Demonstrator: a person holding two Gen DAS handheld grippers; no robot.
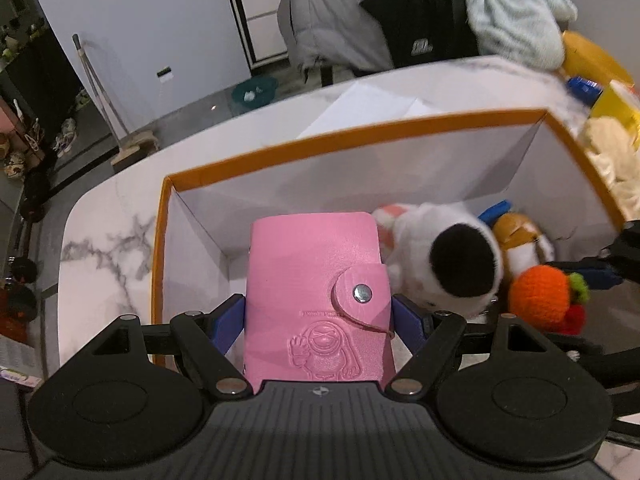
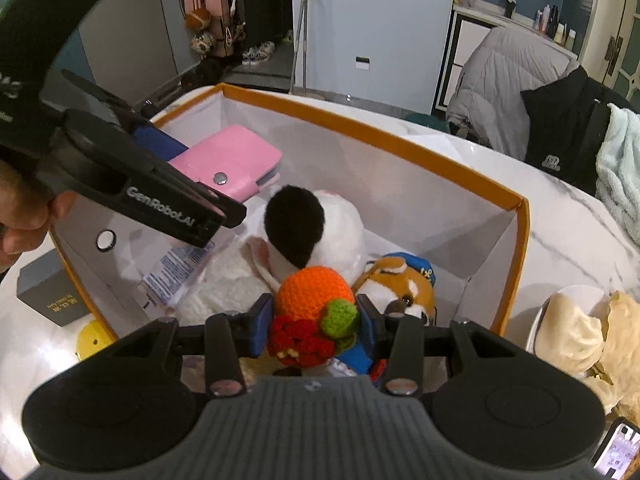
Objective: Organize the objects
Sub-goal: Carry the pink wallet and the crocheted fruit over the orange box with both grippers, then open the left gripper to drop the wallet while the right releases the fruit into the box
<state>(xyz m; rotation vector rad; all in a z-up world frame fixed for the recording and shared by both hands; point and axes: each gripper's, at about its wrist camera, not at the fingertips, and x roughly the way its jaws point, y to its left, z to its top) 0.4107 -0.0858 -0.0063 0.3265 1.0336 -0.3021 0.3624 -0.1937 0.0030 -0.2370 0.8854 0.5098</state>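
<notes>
My left gripper (image 1: pixel 318 320) is shut on a pink snap wallet (image 1: pixel 316 296) and holds it above the left part of the orange-rimmed white box (image 1: pixel 320 148). The wallet (image 2: pixel 232 160) and box (image 2: pixel 400 128) also show in the right wrist view. My right gripper (image 2: pixel 316 320) is shut on an orange crocheted toy (image 2: pixel 312 304) with a green and red tuft, held over the box's near side; it also shows in the left wrist view (image 1: pixel 540 300). Inside the box lie a white plush with a black patch (image 2: pixel 312 228) and a brown-and-white plush dog (image 2: pixel 400 284).
The box stands on a white marble table (image 1: pixel 104 248). A grey small box (image 2: pixel 48 288) and a yellow item (image 2: pixel 92 340) lie left of it. Cream plush items (image 2: pixel 580 336) and a phone (image 2: pixel 616 452) lie right. Jackets hang on chairs behind (image 2: pixel 520 80).
</notes>
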